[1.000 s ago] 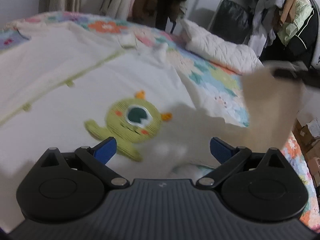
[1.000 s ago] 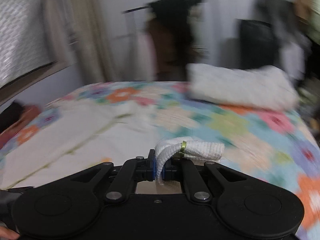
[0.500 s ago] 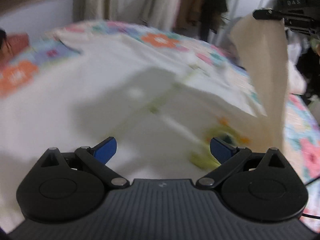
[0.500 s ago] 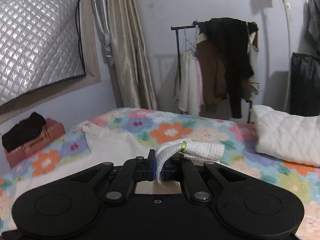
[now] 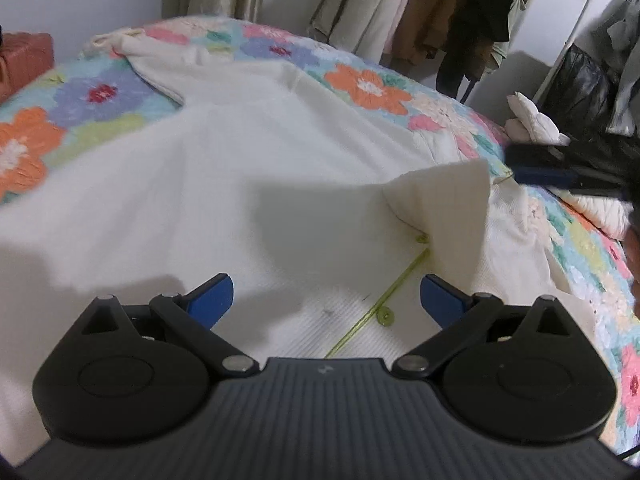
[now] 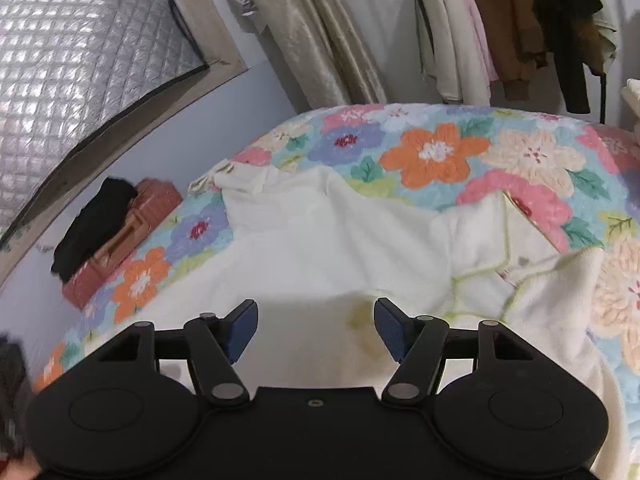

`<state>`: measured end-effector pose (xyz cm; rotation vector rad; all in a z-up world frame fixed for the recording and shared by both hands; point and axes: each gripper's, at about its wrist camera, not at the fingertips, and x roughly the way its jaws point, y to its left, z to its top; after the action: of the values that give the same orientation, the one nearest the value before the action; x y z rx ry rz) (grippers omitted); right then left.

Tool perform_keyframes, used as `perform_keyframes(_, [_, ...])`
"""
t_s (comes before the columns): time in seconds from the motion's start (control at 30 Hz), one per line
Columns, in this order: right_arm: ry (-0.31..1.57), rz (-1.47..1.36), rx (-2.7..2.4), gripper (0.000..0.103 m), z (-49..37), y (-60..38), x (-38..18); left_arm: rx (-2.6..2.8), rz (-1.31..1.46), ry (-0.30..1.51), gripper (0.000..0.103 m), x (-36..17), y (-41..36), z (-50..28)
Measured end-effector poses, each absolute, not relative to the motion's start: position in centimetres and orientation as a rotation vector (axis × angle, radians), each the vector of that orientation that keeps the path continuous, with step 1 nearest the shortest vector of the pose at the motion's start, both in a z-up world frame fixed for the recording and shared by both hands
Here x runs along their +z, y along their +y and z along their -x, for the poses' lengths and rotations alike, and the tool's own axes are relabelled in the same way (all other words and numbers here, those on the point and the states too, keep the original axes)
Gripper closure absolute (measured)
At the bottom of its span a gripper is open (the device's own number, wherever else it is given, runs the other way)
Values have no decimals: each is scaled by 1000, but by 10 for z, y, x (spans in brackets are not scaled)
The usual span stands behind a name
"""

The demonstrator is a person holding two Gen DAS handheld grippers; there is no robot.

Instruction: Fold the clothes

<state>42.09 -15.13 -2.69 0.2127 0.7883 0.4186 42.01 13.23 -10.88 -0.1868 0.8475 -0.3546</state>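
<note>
A cream-white garment (image 5: 248, 168) with a green placket line and green buttons lies spread on the flowered bed. One part of it is folded over and lies on top, seen as a raised flap (image 5: 444, 200) in the left wrist view. My left gripper (image 5: 326, 300) is open and empty just above the cloth near the green buttons. My right gripper (image 6: 314, 328) is open and empty above the same garment (image 6: 320, 248). It also shows in the left wrist view (image 5: 560, 168), beside the flap.
The flowered quilt (image 6: 436, 152) covers the bed. A red-brown box with a black cloth on it (image 6: 116, 232) sits by the wall at the left. A rack of hanging clothes (image 6: 520, 28) stands behind the bed. A white pillow (image 5: 532, 124) lies at the far right.
My right gripper has opened and let go of the white cuff it held. The lifted cloth has come down onto the garment. Both views have swung left across the bed.
</note>
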Motion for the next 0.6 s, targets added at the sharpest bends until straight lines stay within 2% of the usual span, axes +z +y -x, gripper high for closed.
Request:
perform_keyframes(0.2, [811, -120, 496, 33, -398, -186, -36, -437, 110, 790, 1, -109, 97, -430])
perform_keyframes(0.37, [861, 55, 433, 33, -382, -213, -54, -395, -236, 695, 1, -105, 57, -433])
perform_keyframes(0.47, [899, 109, 419, 33, -381, -227, -69, -359, -336, 652, 1, -104, 47, -444])
perform_keyframes(0.6, [937, 135, 449, 33, -380, -233, -83, -422, -366, 697, 0, -109, 36, -457])
